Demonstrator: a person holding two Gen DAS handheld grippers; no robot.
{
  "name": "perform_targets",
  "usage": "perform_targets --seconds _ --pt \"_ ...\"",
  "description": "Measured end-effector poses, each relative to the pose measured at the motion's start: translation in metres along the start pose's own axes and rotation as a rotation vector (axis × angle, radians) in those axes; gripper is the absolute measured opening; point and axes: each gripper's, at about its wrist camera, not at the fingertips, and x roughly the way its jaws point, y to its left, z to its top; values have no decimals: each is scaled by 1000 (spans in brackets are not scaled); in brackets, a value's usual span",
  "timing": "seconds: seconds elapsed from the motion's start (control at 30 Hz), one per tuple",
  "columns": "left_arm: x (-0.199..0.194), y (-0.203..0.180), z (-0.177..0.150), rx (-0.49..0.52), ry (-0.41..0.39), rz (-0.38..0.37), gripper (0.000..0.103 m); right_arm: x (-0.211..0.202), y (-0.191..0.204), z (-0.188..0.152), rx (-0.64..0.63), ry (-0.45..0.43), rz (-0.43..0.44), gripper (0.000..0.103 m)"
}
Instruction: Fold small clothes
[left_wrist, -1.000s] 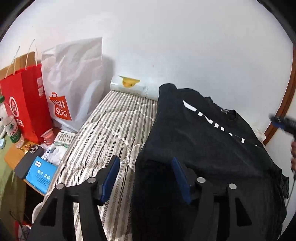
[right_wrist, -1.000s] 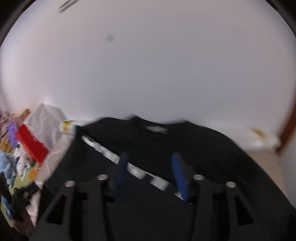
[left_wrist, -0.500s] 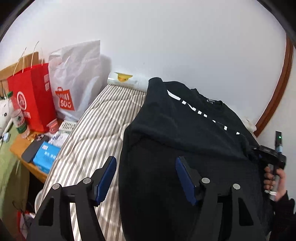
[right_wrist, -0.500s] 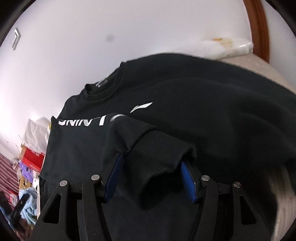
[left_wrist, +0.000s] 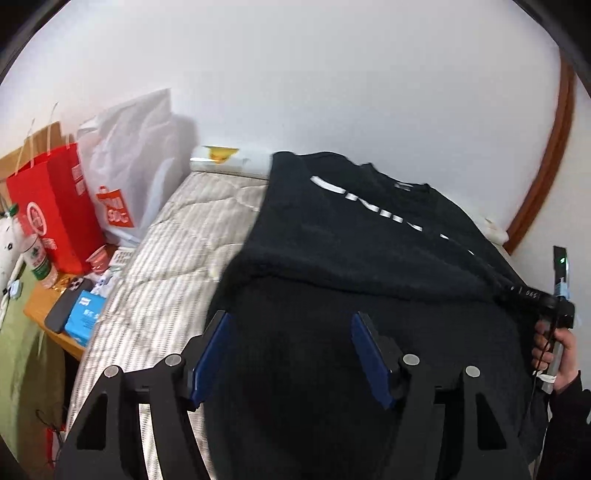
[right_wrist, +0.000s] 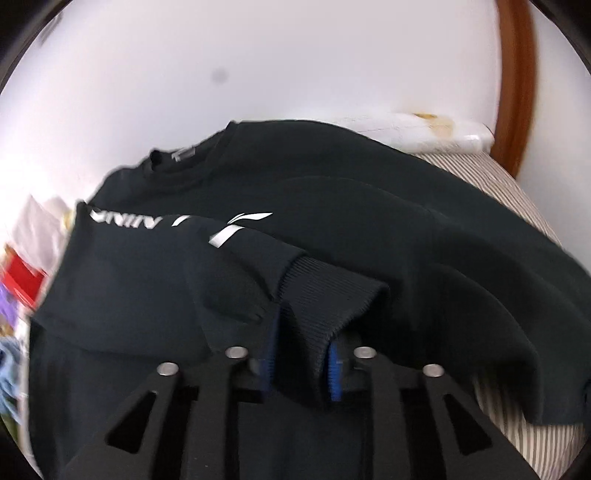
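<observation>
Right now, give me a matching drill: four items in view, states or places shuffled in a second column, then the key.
1. right gripper
2. left gripper
3. red paper bag
4. phone

a. standing left of the bed
b. open above the sweatshirt
c. lying flat on the side table
d. shut on the ribbed cuff

Pairs: 1-d, 2-b, 3-a, 4-c

A bed with a striped quilted mattress (left_wrist: 177, 236) runs away toward the white wall. Spread on it, filling its right side, lies 1 black sweatshirt (left_wrist: 354, 236) with white lettering, collar toward the far wall. At the far end, against the wall, rests 1 pale rolled bundle (left_wrist: 229, 162) with a yellow patch. The mattress's left strip is bare.
</observation>
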Motion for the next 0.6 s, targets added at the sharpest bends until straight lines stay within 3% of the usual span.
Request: perform_targets --seconds 0.07,0.17,0.3,0.47,0.6 --pt "-1 -10 -2 33 1 4 65 -24 -11 -6 12 -50 -12 37" --pt "-1 -20 -5 61 0 1 66 -68 -41 -17 -14 -132 -94 50" --pt "0 -32 -10 41 11 -43 67 -111 -89 -37 -41 -192 -334 56" --pt "-1 -52 -17 44 23 -72 67 -138 -148 -73 -40 -129 -428 58" --pt "-6 -64 -26 57 32 -80 67 -122 -181 -101 -26 -22 -435 60"
